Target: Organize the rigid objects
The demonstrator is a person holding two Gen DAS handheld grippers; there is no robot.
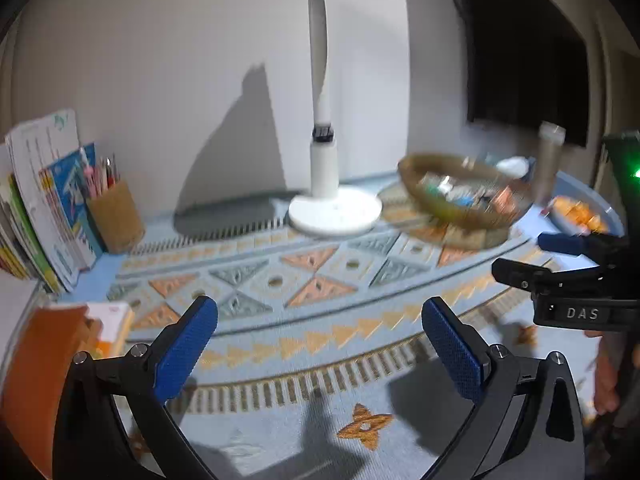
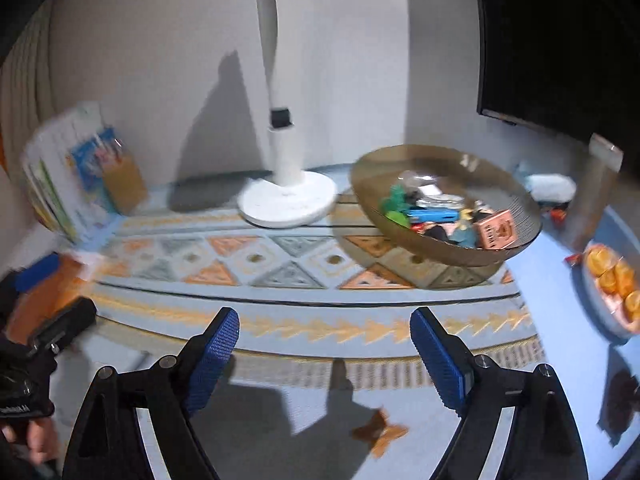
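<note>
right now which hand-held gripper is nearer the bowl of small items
Right. The right hand-held gripper is open just short of the bowl; the left hand-held gripper is open farther left, the bowl off to its right.

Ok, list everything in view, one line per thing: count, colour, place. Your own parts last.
tablecloth: one, light blue with orange and grey pattern, covers the table
desk lamp: one, white, back centre by the wall
bowl: one, brownish translucent, right of the lamp, holds small mixed items
books: several, multicoloured, upright at far left
pen holder: one, tan, beside the books
plate of orange pieces: one, far right
left gripper: one, black with blue pads, open, empty
right gripper: one, same, open, empty
</note>
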